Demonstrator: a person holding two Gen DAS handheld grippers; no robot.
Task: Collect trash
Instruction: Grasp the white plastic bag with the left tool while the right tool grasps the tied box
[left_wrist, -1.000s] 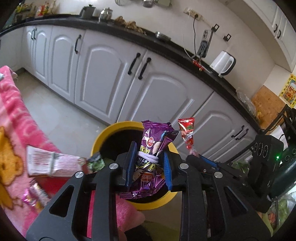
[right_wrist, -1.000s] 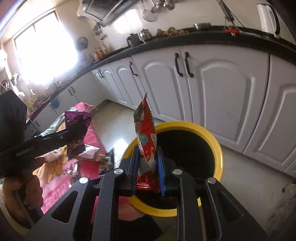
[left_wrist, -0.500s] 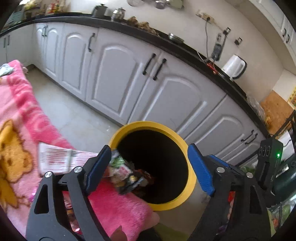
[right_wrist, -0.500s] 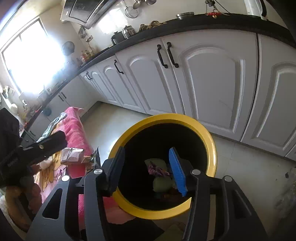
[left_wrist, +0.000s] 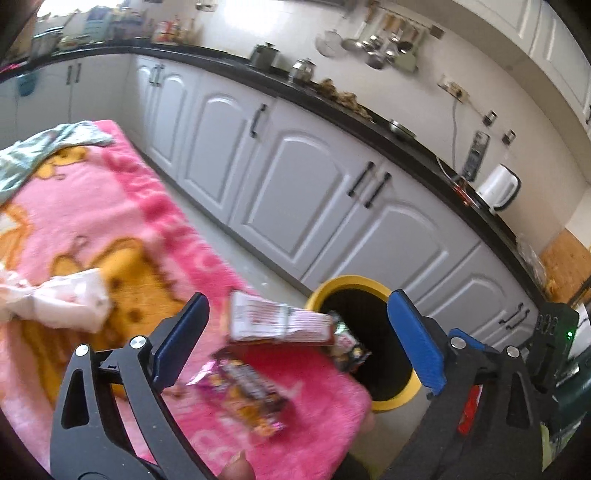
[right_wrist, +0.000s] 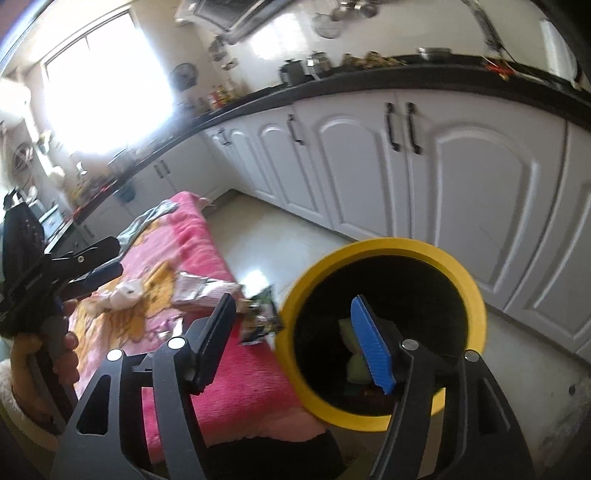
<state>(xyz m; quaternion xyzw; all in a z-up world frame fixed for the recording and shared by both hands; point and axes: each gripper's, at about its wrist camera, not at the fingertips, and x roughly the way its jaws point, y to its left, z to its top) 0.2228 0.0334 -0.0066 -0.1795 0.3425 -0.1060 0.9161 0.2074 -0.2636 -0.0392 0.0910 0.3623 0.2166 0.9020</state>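
Two claws, both empty and with jaws opening. The left gripper (left_wrist: 295, 343) hangs over the near edge of the pink blanket (left_wrist: 110, 206), nothing pressed between its pads. Straight ahead of it, between the spread fingers, lies a red-and-white wrapper (left_wrist: 273, 325), its long axis running crosswise from one finger toward the other. Just below that, nearer the claw, lies a purple snack packet (left_wrist: 247, 387), slanting down to the right. Off to its left rests a crumpled white wrapper (left_wrist: 62, 299). Beyond and to the right stands the yellow bin (left_wrist: 347, 282), close beside the blanket's corner.

The right gripper (right_wrist: 295, 332) hovers at the bin's rim (right_wrist: 476, 295), its blue finger over the dark opening where dropped trash lies. By my reading, the left claw is the nearer one to the remaining wrappers, and to pinch the red-and-white one across its short side it would need its jaws turned to cross that axis.
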